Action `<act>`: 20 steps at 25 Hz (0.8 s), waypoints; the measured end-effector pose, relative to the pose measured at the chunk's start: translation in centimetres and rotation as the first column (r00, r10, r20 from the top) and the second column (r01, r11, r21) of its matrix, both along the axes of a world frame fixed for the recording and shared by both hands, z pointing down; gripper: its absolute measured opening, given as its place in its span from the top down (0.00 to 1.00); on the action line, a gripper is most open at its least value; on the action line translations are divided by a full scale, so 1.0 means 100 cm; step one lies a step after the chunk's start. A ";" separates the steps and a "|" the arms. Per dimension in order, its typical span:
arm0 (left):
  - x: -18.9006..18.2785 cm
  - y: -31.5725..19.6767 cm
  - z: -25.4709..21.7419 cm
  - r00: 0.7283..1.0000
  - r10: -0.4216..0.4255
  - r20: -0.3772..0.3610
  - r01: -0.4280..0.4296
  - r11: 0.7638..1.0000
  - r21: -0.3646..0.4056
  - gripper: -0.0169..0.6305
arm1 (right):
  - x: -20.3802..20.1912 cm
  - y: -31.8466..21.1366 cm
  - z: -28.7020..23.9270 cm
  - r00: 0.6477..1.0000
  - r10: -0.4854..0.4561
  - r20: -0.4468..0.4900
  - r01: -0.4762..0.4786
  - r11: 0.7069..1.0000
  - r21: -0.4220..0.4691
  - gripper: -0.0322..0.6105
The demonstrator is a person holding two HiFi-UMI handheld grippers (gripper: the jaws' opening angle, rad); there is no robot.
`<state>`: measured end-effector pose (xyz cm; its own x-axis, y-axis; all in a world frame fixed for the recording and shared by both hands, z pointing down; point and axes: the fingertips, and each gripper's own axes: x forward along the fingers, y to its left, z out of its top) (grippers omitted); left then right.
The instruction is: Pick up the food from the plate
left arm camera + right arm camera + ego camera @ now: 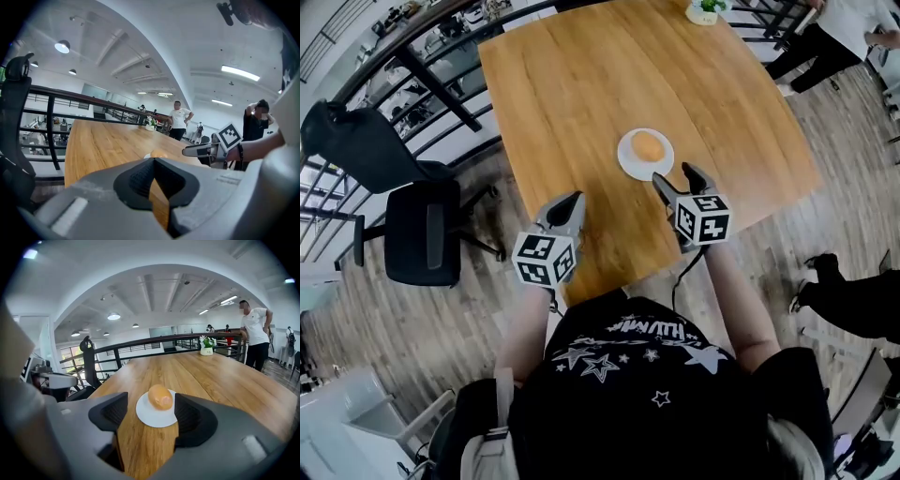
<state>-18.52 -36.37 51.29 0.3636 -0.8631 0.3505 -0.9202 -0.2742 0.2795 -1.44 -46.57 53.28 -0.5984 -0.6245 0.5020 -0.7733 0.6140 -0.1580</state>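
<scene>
An orange, bun-like piece of food [647, 146] [160, 396] lies on a small white plate [628, 163] [146, 419] near the front of the wooden table [581, 84]. My right gripper [673, 174] [151, 420] hovers just in front of the plate, open, and nothing sits between its pads; the food lies a little beyond the fingertips. My left gripper [572, 200] [153, 176] is over the table's front edge, to the left of the plate, shut and empty. In the left gripper view, the right gripper [199, 150] shows from the side.
A small potted plant [705, 9] [206, 347] stands at the table's far edge. A black office chair [422, 230] is to the left, beside a dark railing [441, 94]. People stand beyond the table at the right [834, 37] [255, 333].
</scene>
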 end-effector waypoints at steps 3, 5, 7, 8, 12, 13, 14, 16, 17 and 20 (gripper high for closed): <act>-0.005 -0.009 0.005 1.000 0.001 -0.003 -0.001 1.000 -0.010 0.97 | -0.010 -0.013 0.009 1.000 -0.014 -0.023 0.014 1.000 -0.009 0.43; -0.009 -0.016 0.009 1.000 0.003 -0.001 -0.003 1.000 -0.018 0.97 | -0.014 -0.022 0.018 0.999 -0.024 -0.049 0.023 1.000 -0.020 0.40; -0.011 -0.021 0.013 1.000 0.002 -0.002 -0.002 1.000 -0.025 0.97 | -0.017 -0.031 0.028 0.996 -0.026 -0.086 0.024 0.999 -0.024 0.38; -0.012 -0.023 0.015 1.000 0.001 -0.003 -0.001 1.000 -0.028 0.97 | -0.018 -0.036 0.033 0.994 -0.028 -0.104 0.026 0.999 -0.024 0.37; -0.016 -0.030 0.022 1.000 -0.005 -0.010 0.004 0.999 -0.043 0.97 | -0.027 -0.049 0.049 0.985 -0.066 -0.160 0.061 0.997 -0.037 0.35; -0.017 -0.032 0.023 1.000 -0.006 -0.011 0.006 0.999 -0.047 0.97 | -0.029 -0.052 0.052 0.982 -0.077 -0.171 0.071 0.997 -0.041 0.34; -0.018 -0.035 0.025 1.000 -0.008 -0.013 0.007 0.999 -0.051 0.97 | -0.031 -0.055 0.054 0.980 -0.087 -0.179 0.080 0.996 -0.044 0.35; -0.020 -0.039 0.028 1.000 -0.010 -0.018 0.009 0.998 -0.057 0.97 | -0.036 -0.061 0.060 0.976 -0.108 -0.188 0.101 0.994 -0.049 0.34; -0.021 -0.040 0.030 1.000 -0.011 -0.020 0.010 0.998 -0.060 0.97 | -0.039 -0.063 0.063 0.974 -0.121 -0.190 0.113 0.992 -0.052 0.34; -0.024 -0.044 0.035 1.000 -0.014 -0.021 0.013 0.998 -0.069 0.97 | -0.046 -0.070 0.073 0.967 -0.148 -0.207 0.138 0.989 -0.061 0.35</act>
